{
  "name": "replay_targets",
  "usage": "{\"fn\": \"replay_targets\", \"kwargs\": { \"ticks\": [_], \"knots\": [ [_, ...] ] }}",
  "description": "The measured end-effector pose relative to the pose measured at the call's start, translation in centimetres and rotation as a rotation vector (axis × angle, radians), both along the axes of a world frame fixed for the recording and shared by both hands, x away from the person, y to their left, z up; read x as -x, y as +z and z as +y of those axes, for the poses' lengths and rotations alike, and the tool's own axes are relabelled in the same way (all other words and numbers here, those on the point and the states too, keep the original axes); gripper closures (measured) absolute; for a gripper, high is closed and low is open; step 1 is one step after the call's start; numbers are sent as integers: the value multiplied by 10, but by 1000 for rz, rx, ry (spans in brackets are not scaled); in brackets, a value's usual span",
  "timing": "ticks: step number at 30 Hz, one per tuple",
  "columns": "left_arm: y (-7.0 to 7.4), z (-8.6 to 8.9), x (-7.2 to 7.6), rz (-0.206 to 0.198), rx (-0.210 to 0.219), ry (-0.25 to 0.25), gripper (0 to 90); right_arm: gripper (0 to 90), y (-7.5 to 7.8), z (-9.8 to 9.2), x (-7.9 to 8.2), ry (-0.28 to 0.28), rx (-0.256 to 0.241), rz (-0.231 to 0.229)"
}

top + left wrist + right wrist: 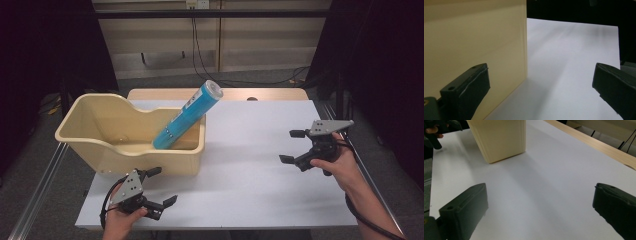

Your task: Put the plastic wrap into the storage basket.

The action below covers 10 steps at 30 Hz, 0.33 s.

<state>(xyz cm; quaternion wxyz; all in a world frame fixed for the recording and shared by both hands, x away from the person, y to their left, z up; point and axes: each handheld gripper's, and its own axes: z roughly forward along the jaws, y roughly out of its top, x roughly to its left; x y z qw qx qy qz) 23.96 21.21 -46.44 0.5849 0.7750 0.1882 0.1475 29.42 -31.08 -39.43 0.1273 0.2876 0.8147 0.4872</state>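
While both of my tools are released and grasp nothing, I hold them low over the bench, one to each side. Left tool (155, 187) sits at the near edge, just beside the front wall of the tub (80, 107), its jaws spread wide; in the left gripper view that wall (474, 37) stands close before the jaws, so I judge this tool is parked where it can steady or take the tub. Right tool (295, 146) hangs well apart from it, over bare white bench (250, 150), jaws wide and aimed toward the tub; in the right gripper view the tub's corner (504, 137) lies far ahead, with my left hand (432, 131) beyond it.

A blue tube (187, 116) stands tilted inside the tub, its foot on the tub floor and its body leaning on the far rim, the capped end sticking out above. It leans so because it is longer than the tub is deep. A pale label runs along its upper side, but the print is too small for me to read.
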Motion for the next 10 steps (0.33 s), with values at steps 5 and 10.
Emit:
{"fn": "replay_targets", "kwargs": {
  "ticks": [5,10],
  "knots": [
    [0,-1,0,0,-1,0,9,0,-16,-12,17,-30,-54,-18],
    [0,-1,-1,0,2,4,9,0,-29,-21,29,-46,-102,-39]
  ]
}}
